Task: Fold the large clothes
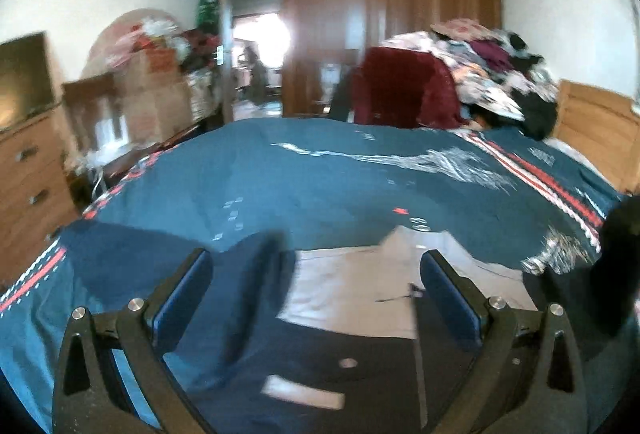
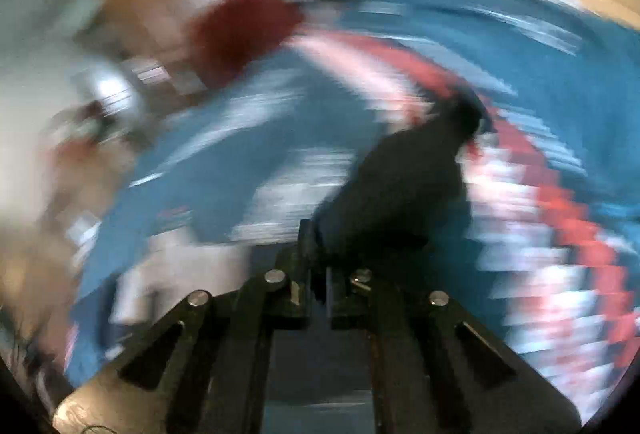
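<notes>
The right gripper point(image 2: 318, 274), fingers pressed together, pinches a fold of the dark garment point(image 2: 404, 186) and appears to lift it off the bed point(image 2: 224, 162); the view is heavily blurred. The left gripper point(image 1: 316, 274) hangs spread and empty above the garment's grey-lined part point(image 1: 360, 286), which lies on the blue bedspread. The fold looks barely begun: next, the left gripper likely needs to take a matching edge so both can carry the cloth over.
</notes>
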`<state>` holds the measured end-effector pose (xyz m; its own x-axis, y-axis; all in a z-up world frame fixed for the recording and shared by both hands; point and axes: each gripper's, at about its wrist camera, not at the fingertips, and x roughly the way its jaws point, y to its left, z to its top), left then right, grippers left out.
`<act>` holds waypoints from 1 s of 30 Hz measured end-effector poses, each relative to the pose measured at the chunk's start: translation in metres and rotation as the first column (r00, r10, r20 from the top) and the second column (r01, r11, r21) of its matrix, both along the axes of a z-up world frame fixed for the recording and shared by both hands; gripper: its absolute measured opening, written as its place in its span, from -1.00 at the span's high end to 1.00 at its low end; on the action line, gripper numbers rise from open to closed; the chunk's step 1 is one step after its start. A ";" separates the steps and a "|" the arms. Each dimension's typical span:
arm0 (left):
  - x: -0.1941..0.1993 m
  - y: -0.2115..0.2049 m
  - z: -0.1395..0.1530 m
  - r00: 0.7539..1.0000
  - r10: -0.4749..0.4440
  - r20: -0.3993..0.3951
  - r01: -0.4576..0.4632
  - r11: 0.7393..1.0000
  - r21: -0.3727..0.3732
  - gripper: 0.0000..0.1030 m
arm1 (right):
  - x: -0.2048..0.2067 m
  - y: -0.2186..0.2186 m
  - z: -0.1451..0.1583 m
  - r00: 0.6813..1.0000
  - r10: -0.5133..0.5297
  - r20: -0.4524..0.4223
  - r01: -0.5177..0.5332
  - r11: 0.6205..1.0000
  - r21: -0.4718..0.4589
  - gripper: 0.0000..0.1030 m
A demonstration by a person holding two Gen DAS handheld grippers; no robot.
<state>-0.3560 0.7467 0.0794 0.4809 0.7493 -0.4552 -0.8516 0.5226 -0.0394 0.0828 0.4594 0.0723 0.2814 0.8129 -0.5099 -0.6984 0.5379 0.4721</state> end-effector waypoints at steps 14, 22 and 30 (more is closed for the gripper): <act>-0.102 0.047 -0.079 0.994 0.053 -0.100 -0.074 0.975 -0.208 -1.00 | -0.217 0.259 -0.075 0.879 0.473 -0.054 -0.476 0.868 -0.141 0.74; -0.063 0.054 -0.136 0.993 -0.096 -0.064 0.062 0.913 -0.404 -1.00 | -0.133 0.052 -0.090 0.983 0.125 0.138 -0.088 0.966 -0.243 -0.45; 0.007 0.069 -0.179 0.987 -0.156 -0.028 0.113 0.819 -0.563 -0.60 | -0.097 0.004 -0.121 0.995 0.044 0.089 -0.012 0.945 -0.327 -0.44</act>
<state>-0.3489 0.8160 -0.0999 0.5091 0.2871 -0.8114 -0.7859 0.5394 -0.3023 -0.0141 0.4636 -0.0489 0.3205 0.6153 -0.7202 -0.7480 0.6309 0.2062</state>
